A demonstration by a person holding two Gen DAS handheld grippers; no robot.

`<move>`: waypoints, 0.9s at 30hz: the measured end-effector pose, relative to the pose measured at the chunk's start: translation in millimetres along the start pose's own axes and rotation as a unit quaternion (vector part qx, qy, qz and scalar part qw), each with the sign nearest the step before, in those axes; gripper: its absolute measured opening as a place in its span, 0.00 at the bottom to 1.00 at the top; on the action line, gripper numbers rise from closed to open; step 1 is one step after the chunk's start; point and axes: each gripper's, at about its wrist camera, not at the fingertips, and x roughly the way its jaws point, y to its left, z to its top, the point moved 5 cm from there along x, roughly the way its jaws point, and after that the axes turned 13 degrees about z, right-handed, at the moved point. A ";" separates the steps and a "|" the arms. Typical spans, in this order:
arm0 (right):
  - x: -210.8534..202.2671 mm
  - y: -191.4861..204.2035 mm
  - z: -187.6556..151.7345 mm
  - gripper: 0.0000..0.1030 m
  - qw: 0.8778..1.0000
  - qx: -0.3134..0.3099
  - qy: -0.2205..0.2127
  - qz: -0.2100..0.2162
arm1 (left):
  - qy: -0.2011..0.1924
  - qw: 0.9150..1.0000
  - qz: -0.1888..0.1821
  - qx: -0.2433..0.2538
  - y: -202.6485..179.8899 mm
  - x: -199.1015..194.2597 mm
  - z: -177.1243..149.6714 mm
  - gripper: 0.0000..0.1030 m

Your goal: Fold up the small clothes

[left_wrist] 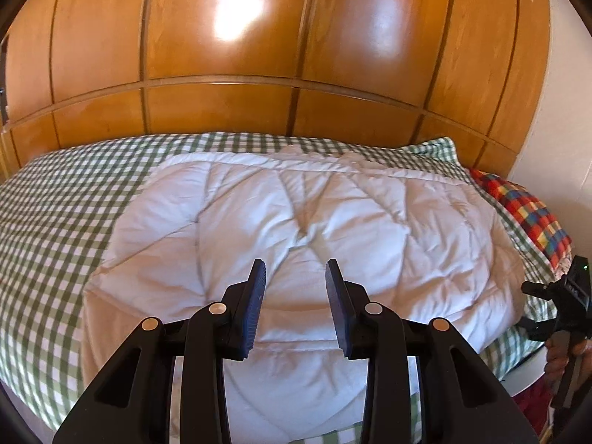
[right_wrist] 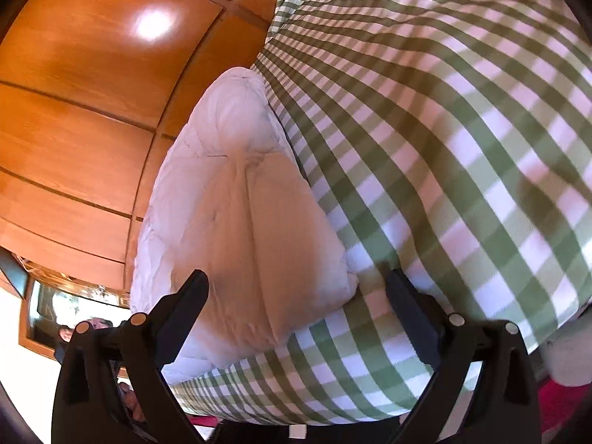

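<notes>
The left gripper point(left_wrist: 295, 277) hung above the near part of the bed, its two blue-padded fingers point(left_wrist: 255, 307) spread apart with nothing between them. Under it lay a white quilted duvet point(left_wrist: 296, 222), spread over the middle of the green checked sheet point(left_wrist: 55, 214) and reaching the near edge of the bed. No small garment could be made out on the bed in either view; the duvet was the only cloth lying on top. A pillow with coloured squares point(left_wrist: 525, 211) rested at the right edge of the bed, beside the duvet. Behind the far edge stood a wooden panelled wardrobe point(left_wrist: 259, 55).

The right gripper point(right_wrist: 296, 285) was low at the right near corner of the bed, and its fingers were also wide open, holding nothing. Between them, in the right wrist view, a corner of the duvet point(right_wrist: 240, 203) lay against the checked sheet point(right_wrist: 444, 148). In the left wrist view the right gripper point(left_wrist: 532, 288) appeared at the right edge, held by a hand point(left_wrist: 562, 355).
</notes>
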 end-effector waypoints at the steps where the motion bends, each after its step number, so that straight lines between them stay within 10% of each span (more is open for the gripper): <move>1: -1.2 1.3 -4.1 0.94 1.000 0.002 0.004 0.004 | 0.000 1.000 -0.002 0.001 -2.4 0.1 0.2 0.32; 27: 27.6 6.9 3.7 0.86 1.000 -0.006 0.000 0.002 | 0.018 0.999 -0.028 0.012 -35.9 25.6 10.9 0.32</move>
